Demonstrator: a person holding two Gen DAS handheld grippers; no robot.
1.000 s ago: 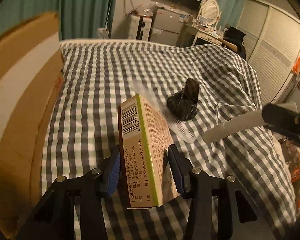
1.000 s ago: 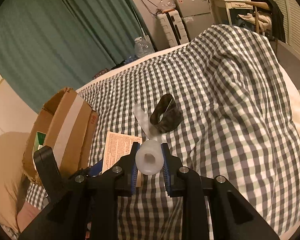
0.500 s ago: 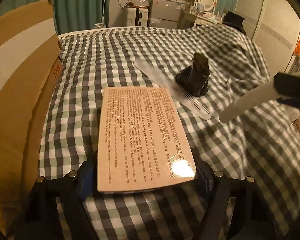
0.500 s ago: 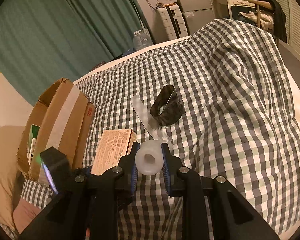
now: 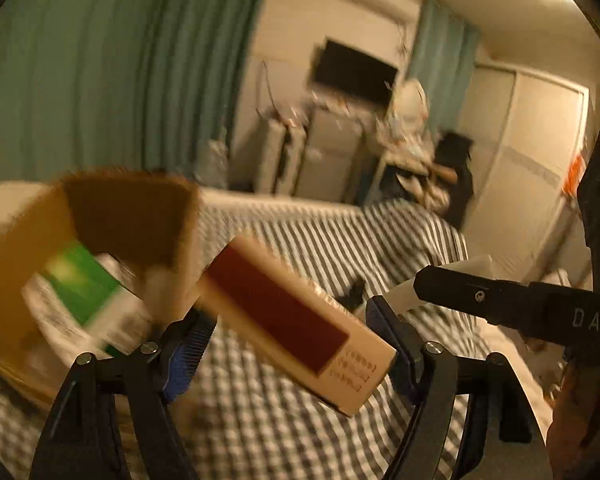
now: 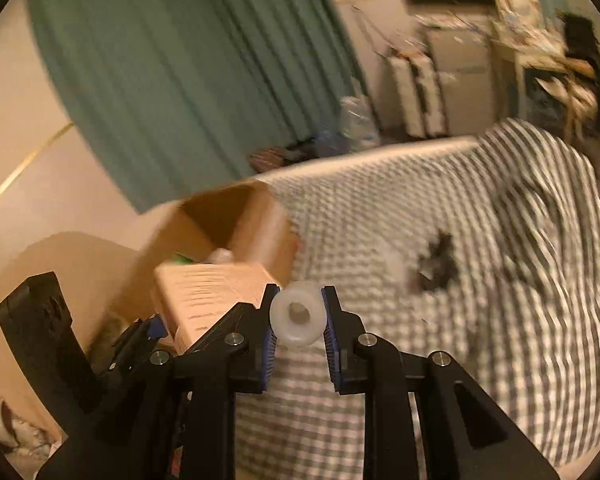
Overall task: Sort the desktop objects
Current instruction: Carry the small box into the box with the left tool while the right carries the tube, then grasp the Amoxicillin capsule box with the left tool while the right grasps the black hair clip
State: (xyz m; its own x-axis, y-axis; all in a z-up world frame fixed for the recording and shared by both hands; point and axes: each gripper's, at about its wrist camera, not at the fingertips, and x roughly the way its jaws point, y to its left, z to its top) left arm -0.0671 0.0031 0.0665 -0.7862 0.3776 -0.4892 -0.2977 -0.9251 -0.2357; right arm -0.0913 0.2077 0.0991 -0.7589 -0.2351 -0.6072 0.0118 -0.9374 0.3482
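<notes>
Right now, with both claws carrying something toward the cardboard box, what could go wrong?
1. The left claw is closing on the flat carton, which sits tilted between its pads; it could twist or slip out short of the cardboard box.
2. The right claw pinches a smooth white tube near its end; it might pivot.
3. The claws are close together and could collide at the box.

one cardboard box [image 6: 256, 228], one carton [image 5: 296, 320], one tube [image 6: 298, 314]
</notes>
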